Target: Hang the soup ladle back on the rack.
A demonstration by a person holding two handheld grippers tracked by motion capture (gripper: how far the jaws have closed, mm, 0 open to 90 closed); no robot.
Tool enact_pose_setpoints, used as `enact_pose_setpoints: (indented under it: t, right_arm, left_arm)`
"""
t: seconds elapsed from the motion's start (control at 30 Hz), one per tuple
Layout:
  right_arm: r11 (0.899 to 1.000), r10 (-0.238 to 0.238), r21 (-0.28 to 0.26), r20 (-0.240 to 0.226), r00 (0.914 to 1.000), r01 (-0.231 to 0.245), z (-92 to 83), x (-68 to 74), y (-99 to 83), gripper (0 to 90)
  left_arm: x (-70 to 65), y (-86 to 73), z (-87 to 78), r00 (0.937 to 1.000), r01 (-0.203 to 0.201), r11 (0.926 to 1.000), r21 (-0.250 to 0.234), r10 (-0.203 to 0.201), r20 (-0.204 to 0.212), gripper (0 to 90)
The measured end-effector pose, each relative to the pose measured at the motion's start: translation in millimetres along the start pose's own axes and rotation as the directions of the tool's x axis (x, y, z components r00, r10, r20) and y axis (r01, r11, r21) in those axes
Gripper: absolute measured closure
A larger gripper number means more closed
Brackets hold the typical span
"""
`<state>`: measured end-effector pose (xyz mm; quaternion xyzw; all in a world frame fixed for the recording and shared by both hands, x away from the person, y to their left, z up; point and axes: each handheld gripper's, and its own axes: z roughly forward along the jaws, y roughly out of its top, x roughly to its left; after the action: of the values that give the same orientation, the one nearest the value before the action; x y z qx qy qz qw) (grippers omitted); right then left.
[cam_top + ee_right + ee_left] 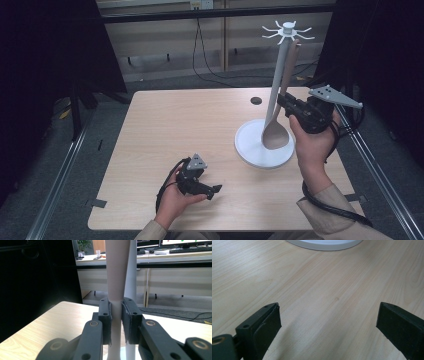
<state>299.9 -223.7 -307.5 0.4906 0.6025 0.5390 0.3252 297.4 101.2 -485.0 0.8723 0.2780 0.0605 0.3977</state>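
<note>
Two grippers: one in each of the person's hands, both over the wooden table.
Right gripper: raised above the table's right half, held level, nose toward the stand; the grey three-cornered plate sits on top of it.
Right jaws: closed on the handle of the spoon; in the right gripper view both pads press against the pale handle, one on each side.
Spoon: beige, long-handled, bowl downward; the bowl hangs just over the stand's base, and whether it touches the base is hard to tell from the high view. Its handle leans up alongside the pole, its top end near the hooks.
Left gripper: low over the near-left part of the table, cupped in the left hand, nose toward the right.
Left jaws: spread wide with nothing between them; in the left gripper view bare wood shows in the gap.
Stand: white, with a round flat base on the table's right half, a tall pole, and a ring of small hooks at the top.
Spacing: the two grippers are well apart; the left one lies near the base's front-left edge, not touching it.
Table hole: a small dark round hole near the far edge, behind the base.
</note>
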Motion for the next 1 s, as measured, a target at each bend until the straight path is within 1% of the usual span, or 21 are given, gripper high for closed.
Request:
enact_pose_setpoints:
  t: [0.07, 0.2, 0.23, 0.3, 0.63, 0.77, 0.93, 0.97, 1.0]
  right_arm:
    - [1.000, 0.001, -0.001, -0.001, 1.0000, -0.001, 0.7, 0.0, 0.1, 78.6]
    - [1.000, -0.001, -0.005, -0.005, 1.0000, 0.001, 2.2, 0.3, -0.6, 78.3]
    - [1.000, 0.000, -0.005, -0.005, 1.0000, 0.000, 2.4, 0.7, -0.7, 78.3]
    - [1.000, 0.000, -0.006, -0.006, 1.0000, 0.000, 2.4, 0.8, -0.6, 78.3]
    - [1.000, -0.010, -0.002, 0.004, 0.9999, 0.010, 2.6, -0.1, 0.0, 78.0]
    - [1.000, -0.015, -0.002, 0.014, 0.9998, 0.015, 2.9, -1.2, 0.1, 77.6]
    - [1.000, -0.025, -0.004, 0.026, 0.9994, 0.025, 2.5, -1.2, 1.9, 76.2]
    - [1.000, -0.026, -0.007, 0.033, 0.9991, 0.026, 2.0, -1.4, 3.0, 74.4]
    - [1.000, -0.026, -0.007, 0.033, 0.9991, 0.026, 2.0, -1.4, 3.0, 74.4]
  left_arm:
    - [-0.1, -0.1, 0.5, 1.0000, 0.000, 1.0000, -0.008, 0.000, 0.003, 5.4]
    - [0.0, 0.2, -0.2, 1.0000, -0.003, 1.0000, -0.002, 0.003, 0.001, 5.4]
    - [-0.1, 0.0, -0.7, 1.0000, 0.002, 1.0000, 0.002, -0.002, 0.000, 5.4]
    - [0.2, 0.0, -0.8, 1.0000, 0.004, 1.0000, -0.004, -0.004, -0.001, 5.5]
    - [0.3, -0.1, -0.7, 1.0000, 0.001, 0.9999, -0.010, -0.001, 0.002, 5.7]
    - [0.3, 0.0, -1.0, 1.0000, -0.004, 1.0000, 0.004, 0.004, -0.002, 5.8]
    - [0.1, 0.3, -0.9, 1.0000, -0.010, 1.0000, -0.001, 0.010, -0.001, 5.8]
    - [0.2, 0.3, -1.0, 0.9999, -0.012, 0.9999, -0.001, 0.012, -0.003, 5.8]
    - [0.3, 0.1, -0.6, 1.0000, -0.009, 0.9999, -0.007, 0.009, 0.000, 5.8]
